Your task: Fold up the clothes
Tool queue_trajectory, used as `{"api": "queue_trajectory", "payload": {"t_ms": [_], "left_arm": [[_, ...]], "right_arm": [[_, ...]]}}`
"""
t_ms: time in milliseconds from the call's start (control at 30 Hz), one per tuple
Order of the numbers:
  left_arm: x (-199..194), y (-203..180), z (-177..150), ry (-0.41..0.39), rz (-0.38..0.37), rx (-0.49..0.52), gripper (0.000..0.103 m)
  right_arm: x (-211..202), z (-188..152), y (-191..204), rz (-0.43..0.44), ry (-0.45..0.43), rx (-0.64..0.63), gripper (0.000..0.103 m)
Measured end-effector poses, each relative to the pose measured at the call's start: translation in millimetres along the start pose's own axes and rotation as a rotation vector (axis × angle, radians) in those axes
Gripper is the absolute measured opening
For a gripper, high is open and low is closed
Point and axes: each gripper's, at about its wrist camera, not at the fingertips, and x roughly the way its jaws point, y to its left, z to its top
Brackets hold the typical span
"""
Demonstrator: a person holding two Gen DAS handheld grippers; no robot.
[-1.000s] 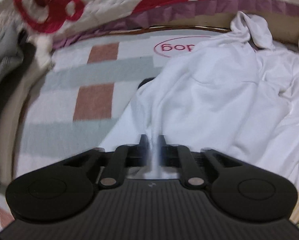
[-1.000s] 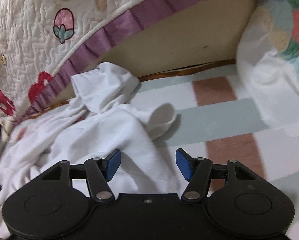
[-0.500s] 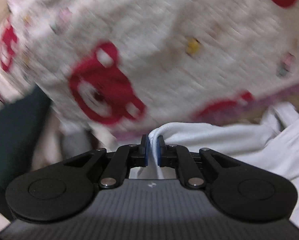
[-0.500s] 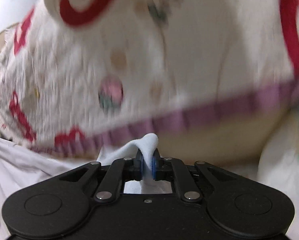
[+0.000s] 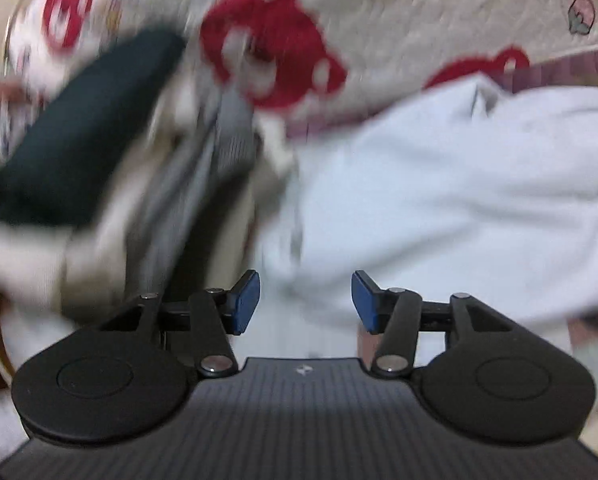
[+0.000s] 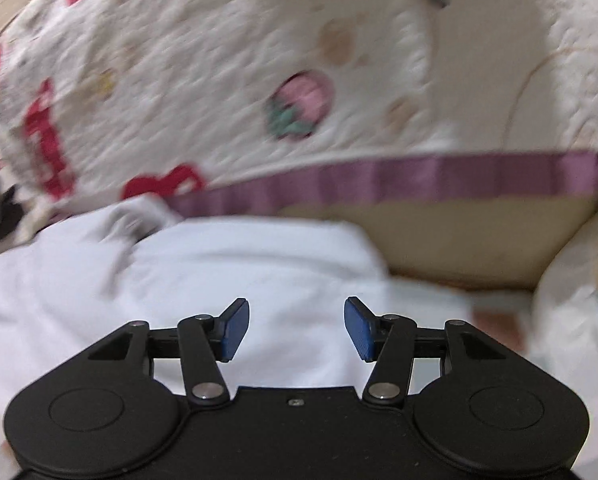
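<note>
A white garment [image 5: 439, 200] lies bunched on the bed, filling the right half of the left wrist view. In the right wrist view the same white garment [image 6: 219, 280] spreads below and ahead of the fingers. My left gripper [image 5: 305, 302] hovers over its near edge with its jaws opening and no cloth pinched between the blue pads. My right gripper [image 6: 297, 328] is likewise opening above the cloth, with nothing between its pads. Both views are blurred by motion.
A cream quilt with red bear prints and a purple frill [image 6: 379, 180] hangs behind the garment. A pile of dark and grey clothes [image 5: 99, 140] sits at the left. A floral pillow [image 6: 579, 280] lies at the right, and a striped bed sheet [image 6: 495, 316] shows beside it.
Half a second ago both grippers were shut on folds of the white garment and lifting it. Now both have let go and stand open, and the garment lies dropped farther back toward the quilt.
</note>
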Motion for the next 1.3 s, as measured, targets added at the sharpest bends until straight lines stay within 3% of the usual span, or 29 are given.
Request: {"api": "queue_trajectory", "payload": {"t_ms": [133,233,333,467,567,667,733,833,967,1100,1300], "left_arm": [[5,25,-37,0.080,-0.096,-0.211,0.050],[10,31,-55,0.113,-0.146,-0.288,0.050],[9,36,-62,0.081,-0.208,-0.272,0.050],[8,40,-68,0.024,-0.274,-0.199,0.052],[16,33,-74,0.075,-0.286,-0.147,0.052],[10,26,-69,0.112,-0.345,-0.179,0.052],[-1,16,-64,0.094,-0.334,-0.176,0.052],[-16,-6,-55,0.055,-0.291,-0.116,0.057],[-13,-28,-57,0.076,-0.285,-0.027,0.059],[-1,-36,-63,0.126,-0.267,-0.011,0.061],[8,-51,-70,0.163,-0.179,0.099,0.069]], "right_arm": [[1,-15,34,0.050,0.025,0.023,0.059],[4,-35,54,0.043,0.001,0.106,0.065],[11,-46,70,-0.042,0.010,0.080,0.065],[2,-27,73,-0.098,0.004,0.004,0.065],[-20,-3,77,-0.109,-0.013,-0.011,0.065],[-48,-3,83,-0.062,-0.022,-0.006,0.067],[-65,-13,85,-0.019,-0.003,0.012,0.068],[-99,-60,85,0.001,-0.001,0.103,0.068],[-118,-102,71,-0.015,0.065,0.187,0.068],[-137,-109,59,-0.045,0.090,0.131,0.068],[-179,-108,52,-0.005,0.051,0.188,0.068]]}}
